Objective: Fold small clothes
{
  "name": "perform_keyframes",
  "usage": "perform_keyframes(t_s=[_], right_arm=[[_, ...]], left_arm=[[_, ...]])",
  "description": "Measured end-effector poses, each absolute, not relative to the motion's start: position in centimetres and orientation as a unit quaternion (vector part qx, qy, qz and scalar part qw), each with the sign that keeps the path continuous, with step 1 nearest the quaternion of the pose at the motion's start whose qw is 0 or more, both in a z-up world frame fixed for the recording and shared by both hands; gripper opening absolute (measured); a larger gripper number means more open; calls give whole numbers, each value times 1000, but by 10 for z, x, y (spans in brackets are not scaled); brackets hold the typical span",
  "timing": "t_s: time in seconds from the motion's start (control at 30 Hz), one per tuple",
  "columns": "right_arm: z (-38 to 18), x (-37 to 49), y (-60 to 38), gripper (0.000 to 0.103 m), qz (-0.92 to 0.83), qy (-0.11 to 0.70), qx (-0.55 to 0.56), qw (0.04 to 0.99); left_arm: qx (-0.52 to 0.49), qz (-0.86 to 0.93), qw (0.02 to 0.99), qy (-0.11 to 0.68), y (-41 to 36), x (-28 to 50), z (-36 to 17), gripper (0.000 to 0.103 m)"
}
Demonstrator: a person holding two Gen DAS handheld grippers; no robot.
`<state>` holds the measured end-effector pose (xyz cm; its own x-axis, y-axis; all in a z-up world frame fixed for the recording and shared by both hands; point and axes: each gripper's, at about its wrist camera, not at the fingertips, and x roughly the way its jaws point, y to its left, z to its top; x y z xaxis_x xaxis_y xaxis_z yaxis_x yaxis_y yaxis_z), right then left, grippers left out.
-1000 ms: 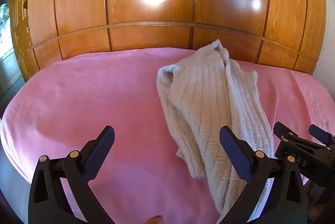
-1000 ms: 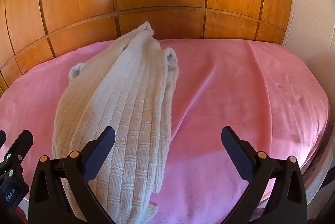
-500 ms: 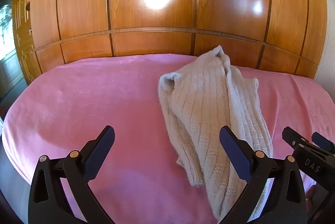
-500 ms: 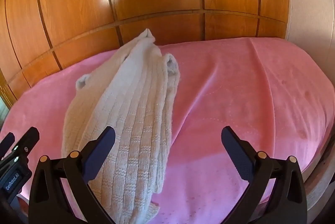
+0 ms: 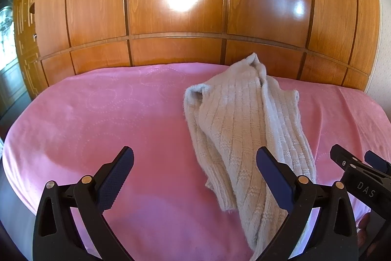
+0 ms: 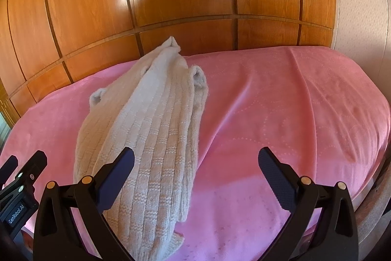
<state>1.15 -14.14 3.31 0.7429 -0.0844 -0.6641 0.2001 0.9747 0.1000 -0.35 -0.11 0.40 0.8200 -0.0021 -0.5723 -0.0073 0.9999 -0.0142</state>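
Nearest, the left gripper: fingers spread wide, nothing between them, pink bed showing in the gap. Its right finger overlaps the knit's near end in view; contact cannot be told. Right gripper: fingers likewise wide apart and empty, its left finger overlapping the knit's near part in view. Each wrist view catches the other gripper at its edge, at 4 o'clock in the left view, 8 o'clock in the right.

Middle ground: one beige ribbed knit lies on the bed as a long bunched strip, running from the near edge toward 12 o'clock. In the left view it sits at 2 o'clock of the gap; in the right view, at 10 o'clock. Layers overlap; cuffs curl up at the sides.

Far: wood panel wall behind the bed.

Risks, as judged: a pinch on the bunched strip may catch several layers at once and drag the whole heap instead of one edge. The near end sits close to the bed's edge; a pull toward the person could slide it off. The plush cover may ruck under the cloth.

Count: one knit, two grippers, one bed.
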Motion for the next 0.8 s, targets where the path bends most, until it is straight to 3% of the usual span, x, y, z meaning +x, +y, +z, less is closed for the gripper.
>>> perform_keyframes(t_s=[0.8], right_arm=[[29, 12, -138, 101, -61, 355, 82, 929]], left_arm=[[-11, 2, 950, 312, 5, -3, -1, 99]])
